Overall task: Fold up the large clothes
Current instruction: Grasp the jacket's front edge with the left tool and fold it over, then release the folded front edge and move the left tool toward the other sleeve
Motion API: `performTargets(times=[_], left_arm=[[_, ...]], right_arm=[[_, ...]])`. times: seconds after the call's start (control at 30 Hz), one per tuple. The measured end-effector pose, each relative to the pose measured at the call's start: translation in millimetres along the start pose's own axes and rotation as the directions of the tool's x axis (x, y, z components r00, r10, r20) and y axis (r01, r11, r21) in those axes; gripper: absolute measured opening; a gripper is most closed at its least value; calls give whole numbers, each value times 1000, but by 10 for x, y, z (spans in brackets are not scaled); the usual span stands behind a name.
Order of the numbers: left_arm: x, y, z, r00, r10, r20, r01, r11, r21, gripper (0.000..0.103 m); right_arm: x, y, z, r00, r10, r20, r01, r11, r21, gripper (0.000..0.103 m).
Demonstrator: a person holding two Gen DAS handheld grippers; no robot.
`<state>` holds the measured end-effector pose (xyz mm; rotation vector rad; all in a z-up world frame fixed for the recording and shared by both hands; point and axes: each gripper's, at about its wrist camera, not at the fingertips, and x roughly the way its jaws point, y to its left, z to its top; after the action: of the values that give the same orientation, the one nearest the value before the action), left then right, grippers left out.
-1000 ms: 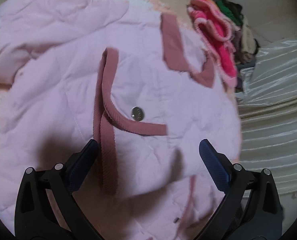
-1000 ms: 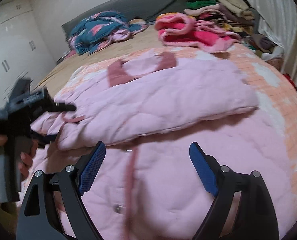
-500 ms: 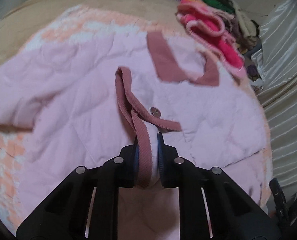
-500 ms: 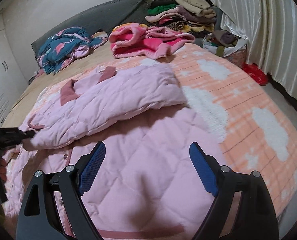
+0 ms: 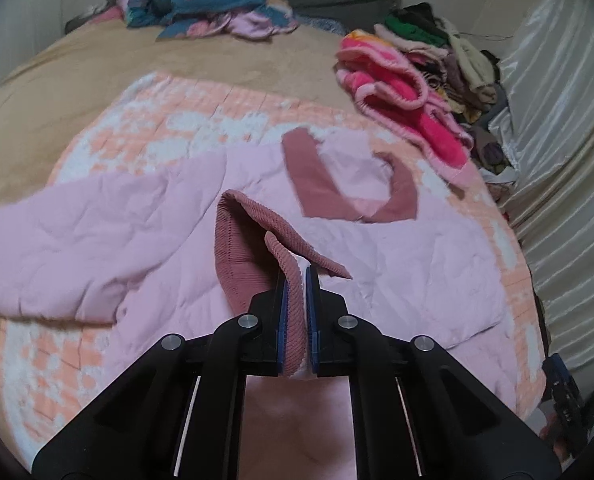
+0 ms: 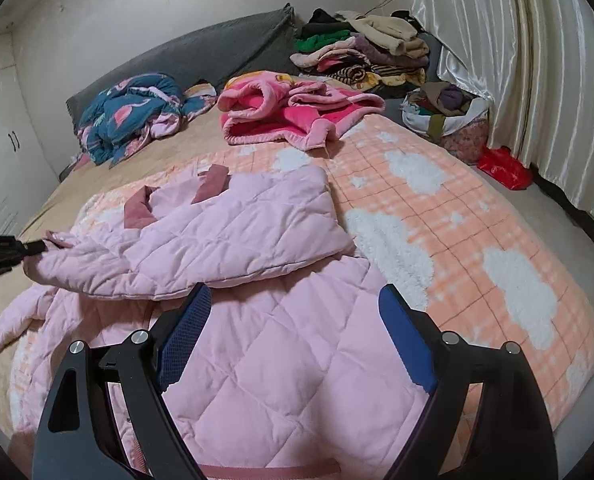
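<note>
Pink quilted coat (image 6: 257, 340) lying spread across the orange-and-white checked blanket (image 6: 477, 240) on the bed, one sleeve (image 6: 233, 236) already folded over the body, dark pink collar (image 5: 317, 184) pointing toward the headboard. Risk, judged: dark pink ribbed cuff (image 5: 257, 248) slipping out of the pinch, being gripped only along a narrow strip of trim while taking the weight of the padded sleeve hanging from it; a jerk or a long carry probably dropping the sleeve short and leaving a crooked fold. Second risk, judged: dragging the whole coat sideways over the fleecy blanket, nothing pinning the body down, so undoing the fold already lying on top. Third, minor: bunching the slick quilted fabric into a ridge instead of a flat crease. Left gripper (image 5: 296, 304): clamping tight on the cuff, blue pads (image 5: 284, 312) pressing the ribbed trim from both sides, trim rising in a loop just ahead of the tips. Right gripper (image 6: 293, 340): standing wide apart, holding nothing, hovering over the lower body of the coat, whether grazing the fabric not possible to tell. Also noting: bright pink fleece garment (image 6: 297, 116), blue patterned bundle (image 6: 133, 116) and stacked clothes (image 6: 361, 52) farther up the bed, well apart from the coat
</note>
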<state>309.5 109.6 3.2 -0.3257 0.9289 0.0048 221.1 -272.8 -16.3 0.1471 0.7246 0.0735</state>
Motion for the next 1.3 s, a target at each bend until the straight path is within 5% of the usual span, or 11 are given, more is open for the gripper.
performTargets(times=[0.33,0.53,0.7,0.83,0.9,1.2,1.3], left_arm=[[448,304,-330,994,70,-84,-71,998,2,4],[577,326,-454,991,91,-103,-87,995,44,7],[606,308,-496,989,104,-107,-97,992,75,11],[573,323,-523,986,121,-115,-113,991,69,32],[503,344,-533,986,116,-115,-110,992,58,40],[83,240,-605,995,90,-52,-87,995,53,94],[-73,208,-625,997,79,-16,-78,996,41,94]], right_arm=[[671,513,284,995,52,-87,-64,989,-132,85],[1368,529,238,966,6,-259,-25,997,-68,85],[1564,510,85,961,-28,-276,12,998,-59,91],[1485,457,29,960,-7,-279,6,1000,-6,93],[1215,437,17,977,46,-206,-43,999,21,93],[441,482,-22,997,34,-72,-38,997,-63,99],[280,497,-40,997,44,-56,-48,997,-63,99]])
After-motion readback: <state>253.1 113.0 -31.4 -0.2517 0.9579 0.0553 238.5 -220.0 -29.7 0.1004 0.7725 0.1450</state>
